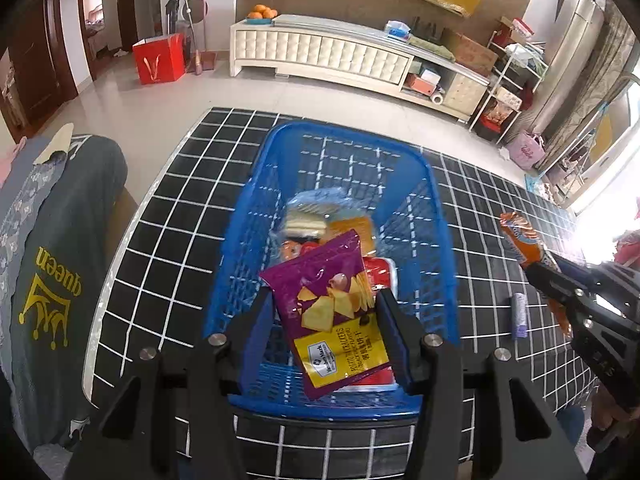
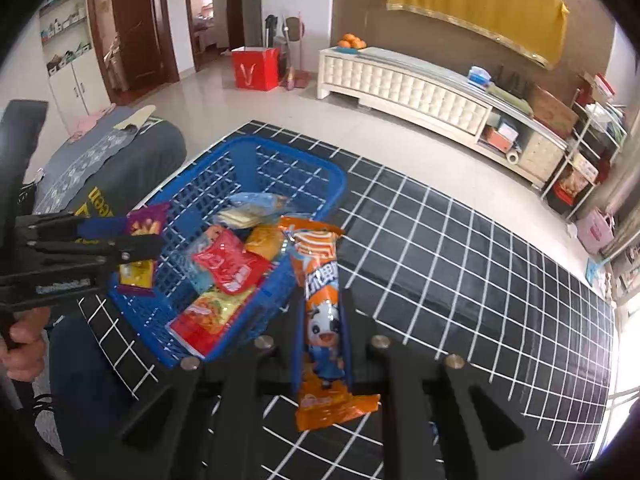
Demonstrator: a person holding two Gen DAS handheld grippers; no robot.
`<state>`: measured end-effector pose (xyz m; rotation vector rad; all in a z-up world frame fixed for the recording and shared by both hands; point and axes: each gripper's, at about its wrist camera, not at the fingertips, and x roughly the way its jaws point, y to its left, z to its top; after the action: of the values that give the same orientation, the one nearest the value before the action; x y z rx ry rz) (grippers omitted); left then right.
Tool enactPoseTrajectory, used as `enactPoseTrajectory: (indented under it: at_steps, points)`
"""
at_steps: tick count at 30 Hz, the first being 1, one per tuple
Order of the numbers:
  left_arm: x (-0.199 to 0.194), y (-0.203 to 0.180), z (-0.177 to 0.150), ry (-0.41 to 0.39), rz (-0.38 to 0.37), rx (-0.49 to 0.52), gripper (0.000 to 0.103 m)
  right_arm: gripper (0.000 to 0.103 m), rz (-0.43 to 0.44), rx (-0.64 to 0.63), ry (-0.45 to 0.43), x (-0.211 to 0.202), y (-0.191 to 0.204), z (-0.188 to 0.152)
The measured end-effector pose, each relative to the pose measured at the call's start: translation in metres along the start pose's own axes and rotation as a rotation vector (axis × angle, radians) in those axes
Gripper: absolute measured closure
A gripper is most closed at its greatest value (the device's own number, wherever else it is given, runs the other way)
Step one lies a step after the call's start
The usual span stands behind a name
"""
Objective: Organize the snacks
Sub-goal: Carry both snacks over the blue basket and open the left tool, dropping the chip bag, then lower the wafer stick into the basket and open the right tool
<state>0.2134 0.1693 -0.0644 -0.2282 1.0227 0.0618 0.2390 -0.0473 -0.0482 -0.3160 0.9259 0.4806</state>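
Two hand-held grippers over the bench [image 2: 460, 240]: left [image 1: 320, 312] pinching a purple packet [image 1: 332, 312] above the basket [image 1: 352, 140], right [image 2: 324, 320] pinching an orange packet [image 2: 324, 320] beside it.

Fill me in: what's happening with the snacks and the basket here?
A person is sorting snacks with a handheld gripper in each hand. The left gripper is shut on a purple cracker bag and holds it above the blue basket, which already contains several packets. The right gripper is shut on an orange snack stick wrapper, held beside the basket's rim over the black grid tablecloth. A small purple item lies on the cloth outside the basket.
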Motion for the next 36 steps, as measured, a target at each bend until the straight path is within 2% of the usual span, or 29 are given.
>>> enactPoseTrajectory:
  at_steps: [8, 11, 13, 20, 28, 36]
  points:
    - [0.008, 0.003, -0.005, -0.003, 0.061, 0.033, 0.054, 0.084, -0.004, -0.004, 0.014, 0.005, 0.007, 0.003]
    - [0.009, 0.007, -0.004, 0.007, 0.044, 0.023, 0.052, 0.084, -0.005, -0.008, 0.012, 0.005, 0.012, 0.003]
    - [0.008, 0.008, -0.005, 0.005, 0.04, 0.013, 0.047, 0.084, -0.007, -0.015, 0.011, 0.003, 0.015, 0.003]
    - [-0.01, 0.017, -0.007, -0.019, 0.036, 0.005, 0.047, 0.084, 0.006, -0.027, 0.007, 0.001, 0.027, 0.008]
    - [-0.04, 0.041, -0.009, -0.082, 0.042, -0.015, 0.047, 0.084, 0.05, -0.061, 0.014, 0.009, 0.06, 0.022]
    - [-0.047, 0.079, -0.02, -0.084, 0.06, -0.064, 0.047, 0.084, 0.105, -0.081, 0.049, 0.036, 0.102, 0.034]
